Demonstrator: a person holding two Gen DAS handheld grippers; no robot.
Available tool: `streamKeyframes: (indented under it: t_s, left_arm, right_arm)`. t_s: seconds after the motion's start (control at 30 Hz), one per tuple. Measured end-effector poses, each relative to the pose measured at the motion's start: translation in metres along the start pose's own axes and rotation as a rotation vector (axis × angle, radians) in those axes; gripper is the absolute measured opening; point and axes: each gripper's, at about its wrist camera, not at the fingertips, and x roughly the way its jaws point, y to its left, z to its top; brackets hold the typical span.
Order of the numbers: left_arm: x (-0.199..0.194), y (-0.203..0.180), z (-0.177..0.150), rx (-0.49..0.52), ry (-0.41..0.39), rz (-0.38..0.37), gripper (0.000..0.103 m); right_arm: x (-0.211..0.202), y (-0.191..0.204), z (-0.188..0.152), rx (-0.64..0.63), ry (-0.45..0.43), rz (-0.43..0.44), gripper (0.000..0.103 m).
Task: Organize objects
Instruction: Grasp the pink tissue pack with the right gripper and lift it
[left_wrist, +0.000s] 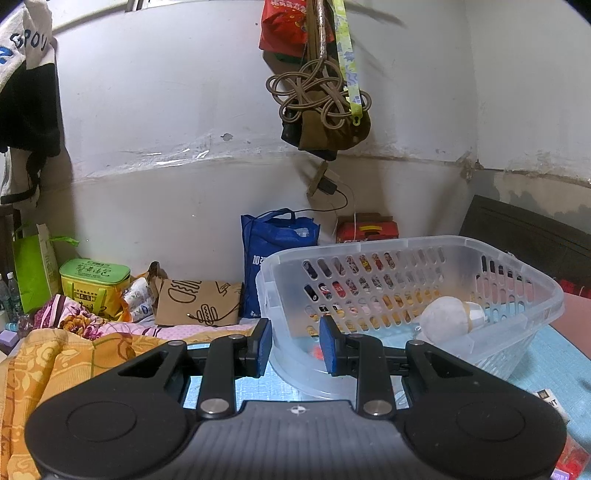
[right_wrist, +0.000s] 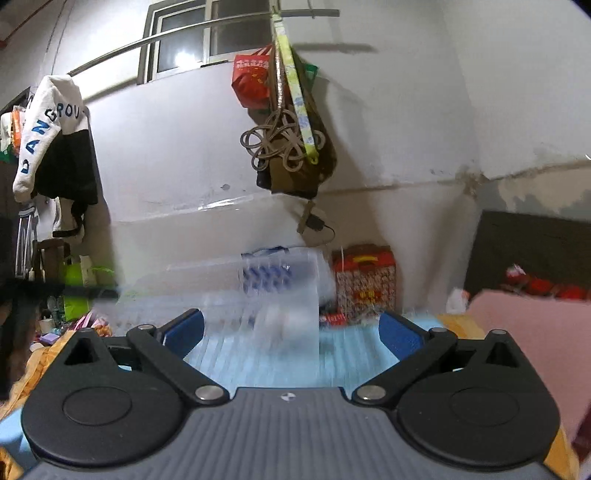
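A clear plastic basket with slotted walls stands on the light blue mat. A white soft toy lies inside it, with something small and orange-red low in the near corner. My left gripper is shut on the basket's near-left corner, one blue pad outside the wall and one inside. In the right wrist view the basket shows only as a blur ahead. My right gripper stands wide open over the mat with nothing held between its pads.
Against the wall stand a blue bag, a brown paper bag, a green box and a red box. An orange blanket lies left, a pink cloth right. Coiled cords hang above.
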Motion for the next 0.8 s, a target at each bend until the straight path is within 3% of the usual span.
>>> streamKeyframes:
  t_s: [0.17,0.4,0.57,0.8]
  left_arm:
    - [0.001,-0.002,-0.001,0.002,-0.005,0.002,0.032]
    - [-0.001,-0.002,-0.001,0.008,-0.007,0.006,0.032]
    - [-0.001,-0.003,-0.002,0.01,-0.009,0.008,0.032]
    - [-0.002,-0.004,-0.003,0.011,-0.013,0.005,0.032]
  right_arm:
    - [-0.031,0.02,-0.05,0.0,0.054,0.007,0.103]
    - [-0.027,0.04,-0.078,-0.08,0.056,0.047,0.102]
    - [-0.019,0.041,-0.09,-0.092,0.101,0.067,0.071]
    - [-0.028,0.031,-0.093,-0.055,0.082,0.107,0.066]
